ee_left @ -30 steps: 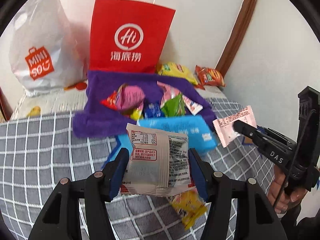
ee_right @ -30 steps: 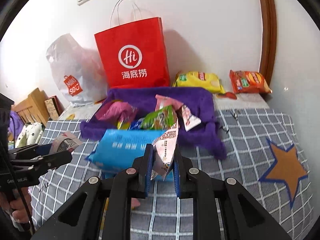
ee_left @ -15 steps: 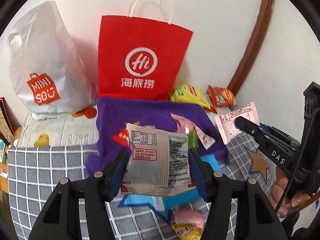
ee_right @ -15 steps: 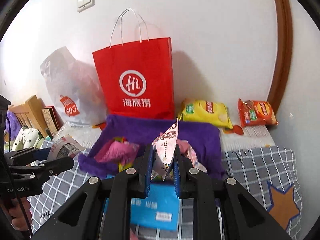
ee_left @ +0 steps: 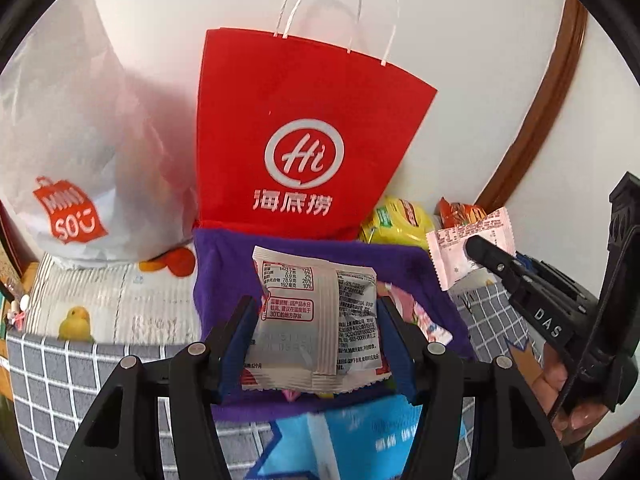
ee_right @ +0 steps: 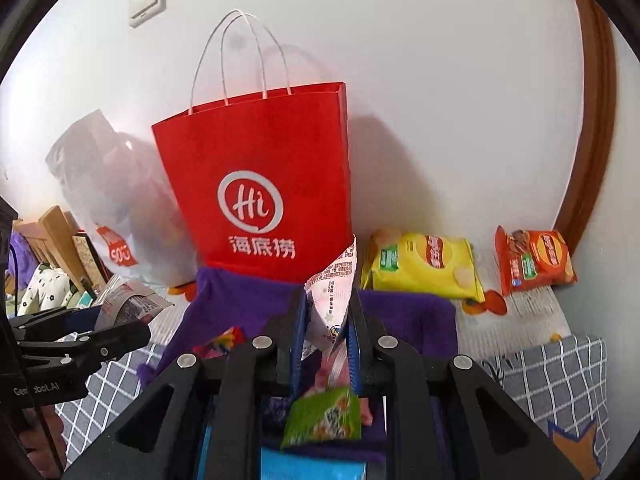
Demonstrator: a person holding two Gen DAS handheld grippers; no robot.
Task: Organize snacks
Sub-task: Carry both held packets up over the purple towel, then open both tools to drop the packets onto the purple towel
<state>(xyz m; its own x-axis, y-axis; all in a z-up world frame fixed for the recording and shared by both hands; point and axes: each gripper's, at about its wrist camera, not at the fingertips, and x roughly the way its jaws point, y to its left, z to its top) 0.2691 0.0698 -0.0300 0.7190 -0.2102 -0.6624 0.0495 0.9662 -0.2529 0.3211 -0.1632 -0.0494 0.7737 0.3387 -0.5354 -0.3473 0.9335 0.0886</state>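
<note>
I see a big red bag (ee_left: 304, 136) standing against the wall at 12 o'clock. A white bag (ee_left: 76, 140) leans beside it at 10 o'clock. A purple cloth (ee_left: 224, 268) lies just below the red bag, with snacks on it. My left gripper (ee_left: 316, 336) squeezes a silver packet (ee_left: 320, 316), low in the middle. My right gripper (ee_right: 324, 336) is clamped tight on a thin pink packet (ee_right: 336, 284), standing on its edge.
</note>
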